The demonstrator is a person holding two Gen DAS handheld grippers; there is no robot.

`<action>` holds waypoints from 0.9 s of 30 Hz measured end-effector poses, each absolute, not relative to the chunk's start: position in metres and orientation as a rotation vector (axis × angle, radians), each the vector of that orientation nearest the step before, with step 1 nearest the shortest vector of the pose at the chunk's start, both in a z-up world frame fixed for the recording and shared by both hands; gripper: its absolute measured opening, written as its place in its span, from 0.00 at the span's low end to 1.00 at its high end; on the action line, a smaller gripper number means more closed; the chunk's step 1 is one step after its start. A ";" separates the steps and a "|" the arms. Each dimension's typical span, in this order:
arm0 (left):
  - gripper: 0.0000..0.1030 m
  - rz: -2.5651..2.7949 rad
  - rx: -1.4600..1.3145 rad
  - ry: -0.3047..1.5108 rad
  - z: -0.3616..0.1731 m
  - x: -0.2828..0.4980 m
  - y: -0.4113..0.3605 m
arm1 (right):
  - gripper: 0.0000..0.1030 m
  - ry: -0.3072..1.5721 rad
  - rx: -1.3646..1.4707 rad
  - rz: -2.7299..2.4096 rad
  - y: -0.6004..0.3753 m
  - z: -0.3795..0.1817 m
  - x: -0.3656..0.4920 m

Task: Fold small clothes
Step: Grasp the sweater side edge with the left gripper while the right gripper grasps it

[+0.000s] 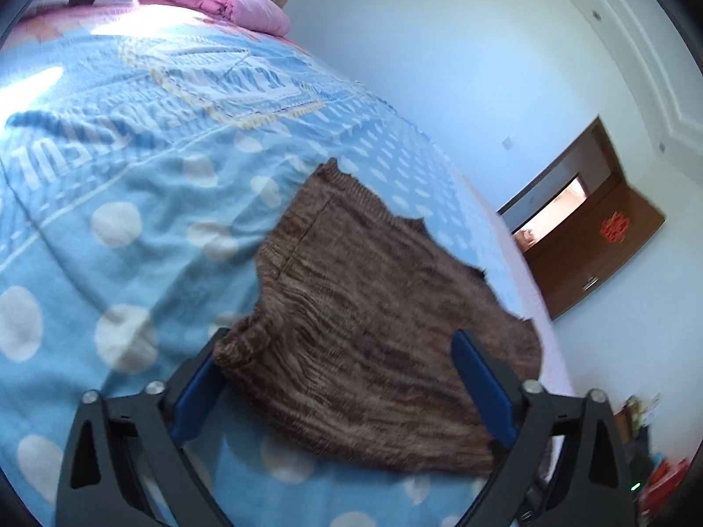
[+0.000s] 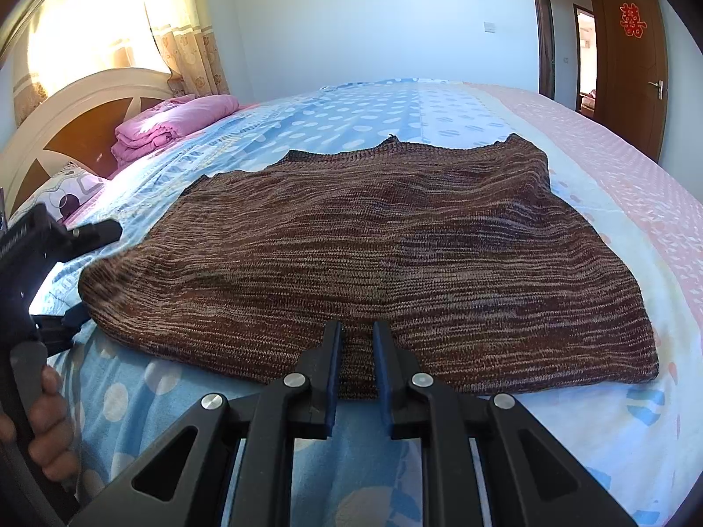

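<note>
The brown knit garment (image 2: 369,254) lies spread on the bed (image 2: 439,105), on top of a blue blanket (image 1: 110,184) with white dots, and it looks already folded at least once, because the near edge is thick and rounded. The right tool (image 2: 356,342) is directly at this near edge, in its middle. Its two fingers stand close together with only a narrow gap between them, and the knit fills this gap, so I judge that the tool is closed on the edge of the garment, probably to keep it in place. The left tool (image 1: 338,360) has its fingers wide apart and holds nothing. In its own view the garment lies between and ahead of the two fingers: the rolled corner is just beside one finger and the other finger stands over the cloth, but I cannot tell if either of them touches it. In the right wrist view the same tool (image 2: 74,272) appears to the left of the right tool, beside the rounded corner of the garment, with the person's hand (image 2: 48,417) around its handle. This position fits a grasp of that corner for the next fold. Far ahead, near the headboard (image 2: 74,118), lies a folded pink quilt (image 2: 171,118), well apart from the work.
</note>
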State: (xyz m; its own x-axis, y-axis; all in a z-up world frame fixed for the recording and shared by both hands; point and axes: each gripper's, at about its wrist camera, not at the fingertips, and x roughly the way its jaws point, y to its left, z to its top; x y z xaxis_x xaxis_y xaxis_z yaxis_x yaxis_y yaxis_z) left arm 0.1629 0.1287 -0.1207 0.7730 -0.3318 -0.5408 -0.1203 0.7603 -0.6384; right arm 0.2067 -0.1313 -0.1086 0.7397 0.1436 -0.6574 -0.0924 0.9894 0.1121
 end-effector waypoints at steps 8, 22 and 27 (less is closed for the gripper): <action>0.95 -0.144 -0.662 0.699 -0.123 0.165 0.123 | 0.15 0.727 0.072 0.133 -0.131 -0.109 0.208; 0.25 -0.137 -0.773 0.737 -0.138 0.204 0.139 | 0.15 0.734 0.077 0.225 -0.108 -0.074 0.236; 0.19 -0.146 -0.701 0.712 -0.131 0.200 0.128 | 0.15 0.813 0.020 0.303 -0.068 -0.080 0.277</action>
State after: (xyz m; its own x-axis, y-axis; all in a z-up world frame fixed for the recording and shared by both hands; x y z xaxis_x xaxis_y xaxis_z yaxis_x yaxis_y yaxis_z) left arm 0.2000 0.1282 -0.1307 0.7574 -0.3517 -0.5501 -0.1065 0.7647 -0.6355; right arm 0.2772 -0.0678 -0.0802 0.6470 0.2739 -0.7116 -0.2586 0.9568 0.1332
